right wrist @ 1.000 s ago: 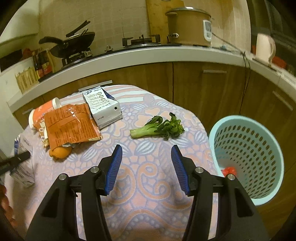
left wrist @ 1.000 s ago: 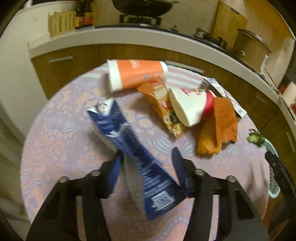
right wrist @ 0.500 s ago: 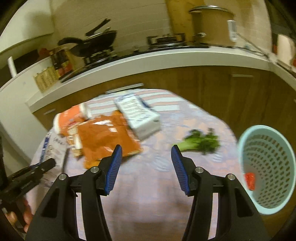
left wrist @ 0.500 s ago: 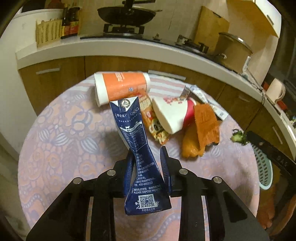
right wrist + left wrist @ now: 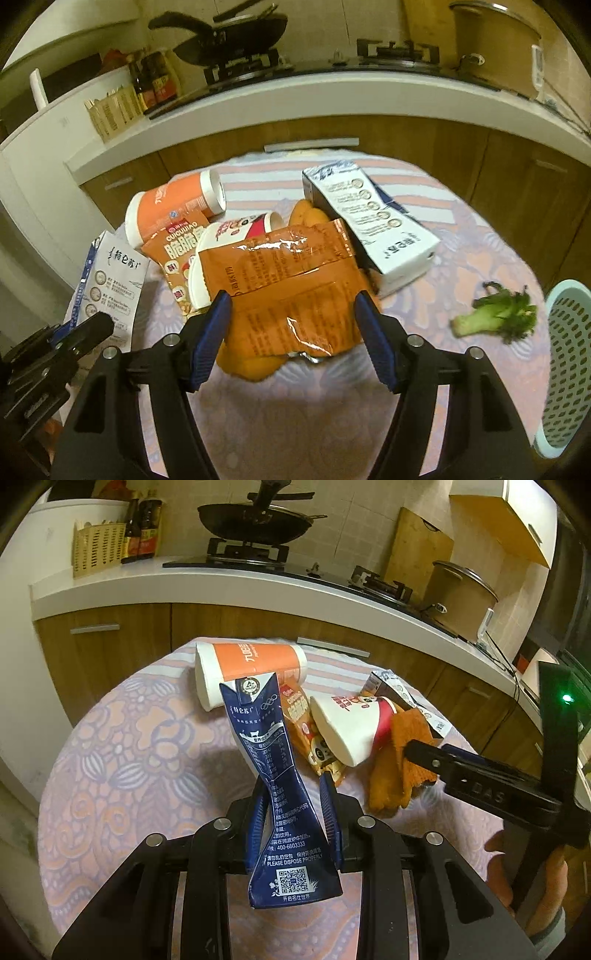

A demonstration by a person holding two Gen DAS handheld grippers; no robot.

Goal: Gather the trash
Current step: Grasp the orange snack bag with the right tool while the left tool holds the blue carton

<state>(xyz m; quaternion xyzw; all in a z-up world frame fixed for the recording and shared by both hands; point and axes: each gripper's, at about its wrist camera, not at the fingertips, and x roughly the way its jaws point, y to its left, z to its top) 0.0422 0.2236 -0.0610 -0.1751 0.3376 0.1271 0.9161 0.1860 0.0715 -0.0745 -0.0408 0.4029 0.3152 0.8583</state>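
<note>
My left gripper (image 5: 293,805) is shut on a crushed blue milk carton (image 5: 275,771) and holds it upright above the round table; the carton also shows in the right wrist view (image 5: 110,284). My right gripper (image 5: 293,325) is open, its fingers on either side of an orange snack wrapper (image 5: 291,291) that lies on the pile. The pile holds an orange cup (image 5: 251,664), a red-and-white cup (image 5: 354,723), a snack bag (image 5: 299,720) and a white carton (image 5: 376,229). A light blue trash basket (image 5: 565,365) stands at the right table edge.
A green vegetable scrap (image 5: 495,317) lies on the floral tablecloth (image 5: 140,753) near the basket. Orange peel (image 5: 388,786) lies under the wrapper. A kitchen counter (image 5: 221,587) with a wok and a pot runs behind the table.
My left gripper closed on the blue carton and lifted it upright. My right gripper moved left from the vegetable to the orange wrapper, still open.
</note>
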